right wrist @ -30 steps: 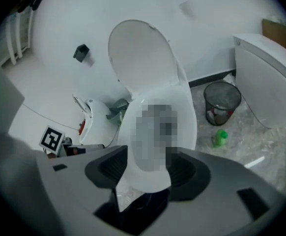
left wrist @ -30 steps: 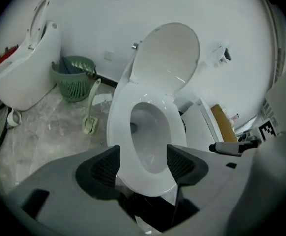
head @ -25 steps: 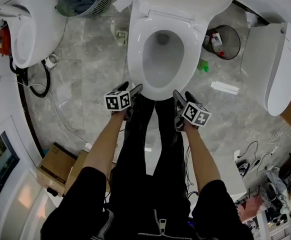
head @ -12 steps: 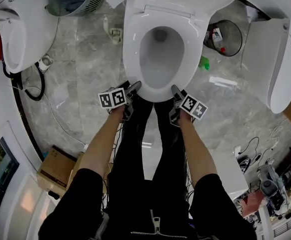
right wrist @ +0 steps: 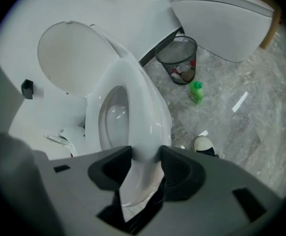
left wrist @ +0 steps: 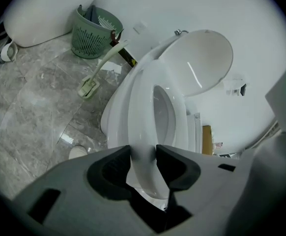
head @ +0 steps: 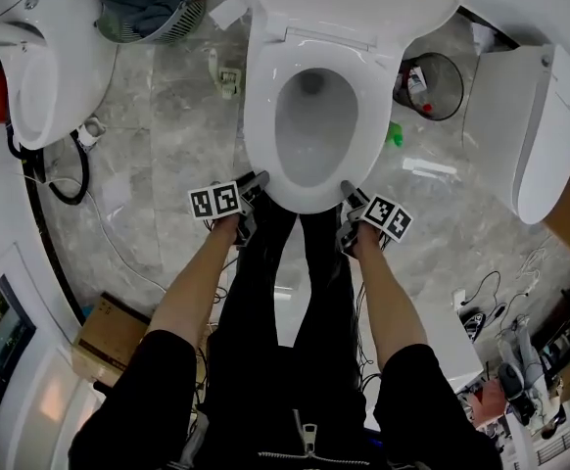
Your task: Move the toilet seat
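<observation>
The 2 pairs of fingers, having just been closing, are pinching the glossy white oval seat point(head: 263, 116) at its rounded front rim — left gripper point(head: 256, 180), right gripper point(head: 347, 190) — seat lying flat on the bowl point(head: 310, 135).

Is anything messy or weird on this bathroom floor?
Yes. A green bottle sits on the floor beside the toilet, near the wire bin, and a long-handled white tool lies flat on the tiles by the green basket.
</observation>
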`<control>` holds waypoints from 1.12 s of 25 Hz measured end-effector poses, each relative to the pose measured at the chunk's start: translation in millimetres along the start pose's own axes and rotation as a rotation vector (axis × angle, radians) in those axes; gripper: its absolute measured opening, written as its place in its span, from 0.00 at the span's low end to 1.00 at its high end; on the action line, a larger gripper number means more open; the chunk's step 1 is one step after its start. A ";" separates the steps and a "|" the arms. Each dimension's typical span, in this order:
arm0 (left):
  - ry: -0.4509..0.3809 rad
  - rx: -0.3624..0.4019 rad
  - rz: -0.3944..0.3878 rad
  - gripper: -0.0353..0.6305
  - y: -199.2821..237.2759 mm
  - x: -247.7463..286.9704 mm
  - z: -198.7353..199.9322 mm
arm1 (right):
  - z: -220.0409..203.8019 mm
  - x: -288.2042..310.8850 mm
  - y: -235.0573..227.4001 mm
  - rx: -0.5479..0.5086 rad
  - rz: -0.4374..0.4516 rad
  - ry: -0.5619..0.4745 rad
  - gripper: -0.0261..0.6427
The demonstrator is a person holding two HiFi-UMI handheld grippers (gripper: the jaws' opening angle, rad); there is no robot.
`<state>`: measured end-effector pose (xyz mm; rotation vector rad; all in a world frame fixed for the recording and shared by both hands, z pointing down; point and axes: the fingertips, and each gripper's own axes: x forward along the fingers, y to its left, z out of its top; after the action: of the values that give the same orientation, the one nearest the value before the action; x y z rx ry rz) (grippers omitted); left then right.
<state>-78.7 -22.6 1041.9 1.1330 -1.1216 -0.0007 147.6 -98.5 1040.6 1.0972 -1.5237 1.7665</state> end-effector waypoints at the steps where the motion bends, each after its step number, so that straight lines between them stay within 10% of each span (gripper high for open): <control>1: 0.002 -0.004 -0.008 0.30 -4.9 -3.4 1.6 | 1.6 -4.9 3.4 0.005 0.007 -0.002 0.32; 28: -0.253 -0.264 -0.331 0.32 -207.6 -128.6 120.6 | 106.1 -176.7 166.9 0.246 0.276 -0.244 0.31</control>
<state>-120.9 -142.6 801.1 1.0862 -1.1039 -0.5483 122.8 -218.1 805.2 1.3144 -1.7015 2.1155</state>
